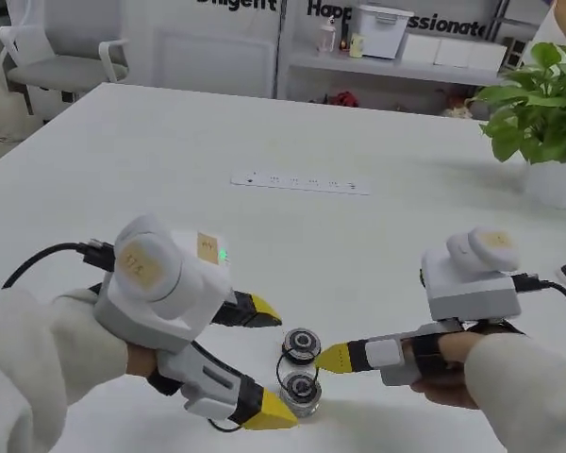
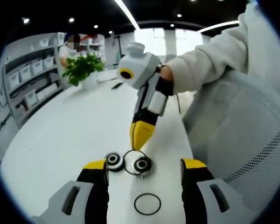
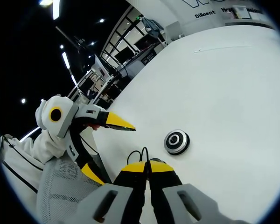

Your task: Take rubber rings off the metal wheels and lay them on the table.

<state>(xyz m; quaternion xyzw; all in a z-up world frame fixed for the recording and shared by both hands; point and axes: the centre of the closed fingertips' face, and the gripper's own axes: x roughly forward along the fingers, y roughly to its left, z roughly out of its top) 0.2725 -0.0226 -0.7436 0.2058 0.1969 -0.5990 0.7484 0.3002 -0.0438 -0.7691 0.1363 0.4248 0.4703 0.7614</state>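
Peeling a rubber ring (image 3: 143, 152) off the nearer metal wheel (image 1: 302, 389) — right gripper (image 3: 147, 164) pinching it, left gripper (image 1: 275, 363) spread wide — seemingly needs a steady pull clear next.

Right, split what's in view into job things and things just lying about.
Job: metal wheels; pinched ring in the shut jaws of the right gripper; loose ring; left gripper, jaws open.
Lying about: power strip; potted plant; chair; storage box.
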